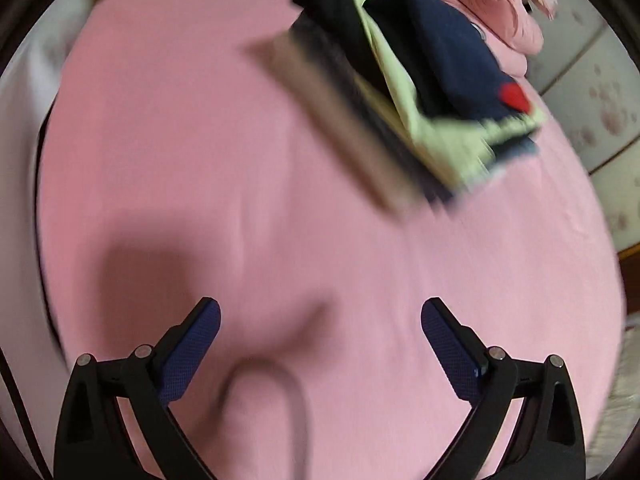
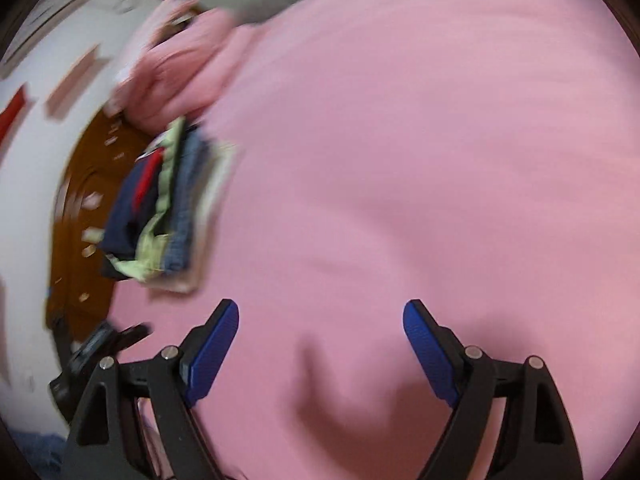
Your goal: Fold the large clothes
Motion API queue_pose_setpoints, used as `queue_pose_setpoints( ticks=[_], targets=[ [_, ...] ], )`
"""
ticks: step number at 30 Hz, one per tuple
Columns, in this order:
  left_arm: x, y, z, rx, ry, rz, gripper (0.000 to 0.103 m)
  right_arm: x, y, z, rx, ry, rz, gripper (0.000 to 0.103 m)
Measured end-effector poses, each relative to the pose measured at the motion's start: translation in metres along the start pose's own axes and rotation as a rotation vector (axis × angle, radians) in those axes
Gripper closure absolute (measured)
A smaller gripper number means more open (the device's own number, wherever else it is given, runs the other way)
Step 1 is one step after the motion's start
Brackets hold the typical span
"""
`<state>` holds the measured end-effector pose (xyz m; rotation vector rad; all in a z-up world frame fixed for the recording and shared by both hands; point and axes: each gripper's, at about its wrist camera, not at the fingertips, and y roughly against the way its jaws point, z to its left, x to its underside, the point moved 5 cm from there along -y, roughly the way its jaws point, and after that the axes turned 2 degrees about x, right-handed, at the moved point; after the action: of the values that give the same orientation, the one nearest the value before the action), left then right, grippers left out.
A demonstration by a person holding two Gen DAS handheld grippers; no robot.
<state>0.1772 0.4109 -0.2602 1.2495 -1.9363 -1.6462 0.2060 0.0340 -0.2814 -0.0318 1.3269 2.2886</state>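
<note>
The pink sheet is matt woven cloth, smooth apart from a few soft creases. The stack of folded clothes on it mixes dark navy knit, pale yellow-green cloth and blue denim, all dull. Each hand-held gripper has matt black plastic arms, shiny metal pivot pins and blue pads with a fine grid texture.

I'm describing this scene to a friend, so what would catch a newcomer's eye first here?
The pink sheet fills nearly everything in both views. Against it stands a stack of folded clothes, navy, pale green and denim, at the upper right of the left wrist view, with a crumpled pink garment beyond. Both claws, left and right, are open and empty.
</note>
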Motion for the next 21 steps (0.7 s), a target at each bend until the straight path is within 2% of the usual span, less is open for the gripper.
queue_pose_setpoints(
  ticks=[3, 6, 10, 12, 13, 15, 17, 18, 21],
  targets=[
    [0.064, 0.034, -0.012, -0.017, -0.057, 0.044, 0.004, 0.020, 0.076, -0.064, 0.162, 0.006, 0.007, 0.013],
    [0.125, 0.062, -0.030, -0.126, -0.174, 0.090, 0.004, 0.039, 0.144, -0.110, 0.273, 0.097, 0.033, 0.005],
    [0.199, 0.099, -0.055, -0.107, -0.322, 0.156, 0.004, 0.073, 0.219, -0.150, 0.388, 0.224, 0.062, 0.004],
    [0.237, 0.119, -0.074, -0.090, -0.437, 0.187, 0.005, 0.094, 0.246, -0.164, 0.451, 0.259, 0.099, 0.004],
    [0.255, 0.129, -0.083, -0.106, -0.513, 0.188, 0.005, 0.106, 0.258, -0.170, 0.472, 0.259, 0.119, 0.004],
    [0.282, 0.149, -0.092, -0.131, -0.630, 0.174, 0.005, 0.127, 0.277, -0.180, 0.486, 0.236, 0.152, 0.004],
    [0.314, 0.168, -0.103, -0.207, -0.759, 0.161, 0.005, 0.147, 0.292, -0.187, 0.472, 0.185, 0.201, 0.004],
    [0.325, 0.173, -0.106, -0.226, -0.790, 0.163, 0.005, 0.154, 0.296, -0.187, 0.457, 0.164, 0.214, 0.004],
    [0.362, 0.194, -0.113, -0.184, -0.861, 0.203, 0.005, 0.168, 0.310, -0.183, 0.414, 0.126, 0.216, 0.004]
  ],
)
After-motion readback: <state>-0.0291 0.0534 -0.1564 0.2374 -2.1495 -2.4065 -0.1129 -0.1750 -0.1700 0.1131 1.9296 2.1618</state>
